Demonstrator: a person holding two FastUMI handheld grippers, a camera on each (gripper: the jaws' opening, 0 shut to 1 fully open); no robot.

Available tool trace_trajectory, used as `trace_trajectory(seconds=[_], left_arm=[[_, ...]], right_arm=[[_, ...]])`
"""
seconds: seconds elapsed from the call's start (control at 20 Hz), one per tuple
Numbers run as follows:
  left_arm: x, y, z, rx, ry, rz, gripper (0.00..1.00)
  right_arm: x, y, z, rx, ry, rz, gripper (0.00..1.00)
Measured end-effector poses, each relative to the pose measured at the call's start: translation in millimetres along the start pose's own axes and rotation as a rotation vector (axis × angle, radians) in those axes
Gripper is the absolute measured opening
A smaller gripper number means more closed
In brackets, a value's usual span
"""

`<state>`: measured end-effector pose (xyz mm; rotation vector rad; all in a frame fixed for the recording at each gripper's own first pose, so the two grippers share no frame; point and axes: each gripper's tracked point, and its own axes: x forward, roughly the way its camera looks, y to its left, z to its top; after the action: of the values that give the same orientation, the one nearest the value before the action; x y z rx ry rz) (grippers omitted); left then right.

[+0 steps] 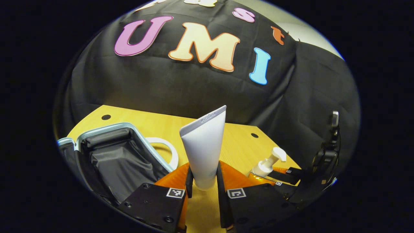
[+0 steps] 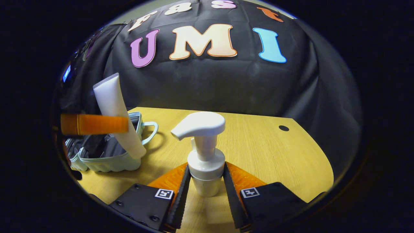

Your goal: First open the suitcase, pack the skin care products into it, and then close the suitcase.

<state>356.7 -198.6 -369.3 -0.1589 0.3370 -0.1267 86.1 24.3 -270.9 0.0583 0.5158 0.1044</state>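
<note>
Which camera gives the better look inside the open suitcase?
The left gripper view: the suitcase lies open close by, its dark lining plainly visible beside the held tube. In the right gripper view the suitcase is small and farther off, partly hidden by the tube and the left gripper's finger.

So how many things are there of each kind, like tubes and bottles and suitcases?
White tube: 1, held between the left gripper's fingers.
White pump bottle: 1, held between the right gripper's fingers.
Open light blue suitcase: 1, on the wooden table.
Total: 3 things, not counting the table and 2 grippers.
</note>
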Motion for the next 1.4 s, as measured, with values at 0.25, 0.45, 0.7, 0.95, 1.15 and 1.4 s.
trace_trajectory(seconds=[0.25,0.45,0.7,0.95,1.15,1.4], left_arm=[[-39.4,57.9,22.4,-0.046,-0.007,0.099,0.29],[-63.2,109.0,7.5,-0.059,0.049,0.196,0.33],[-76.8,140.0,-25.0,-0.131,0.142,0.234,0.33],[-81.2,153.2,-45.0,-0.174,0.196,0.230,0.33],[-81.3,166.0,-56.9,-0.181,0.229,0.253,0.34],[-84.0,171.9,-44.0,-0.155,0.179,0.279,0.66]], right_arm=[[-13.9,19.1,39.6,-0.022,-0.045,0.042,0.60],[-22.2,56.4,74.1,-0.010,-0.073,0.111,0.60],[-27.2,141.0,107.3,-0.075,-0.106,0.255,0.60],[-3.4,221.6,106.2,-0.161,-0.068,0.372,0.60],[22.8,246.8,64.4,-0.237,0.051,0.389,0.60],[33.5,254.6,48.4,-0.248,0.096,0.394,0.60]])
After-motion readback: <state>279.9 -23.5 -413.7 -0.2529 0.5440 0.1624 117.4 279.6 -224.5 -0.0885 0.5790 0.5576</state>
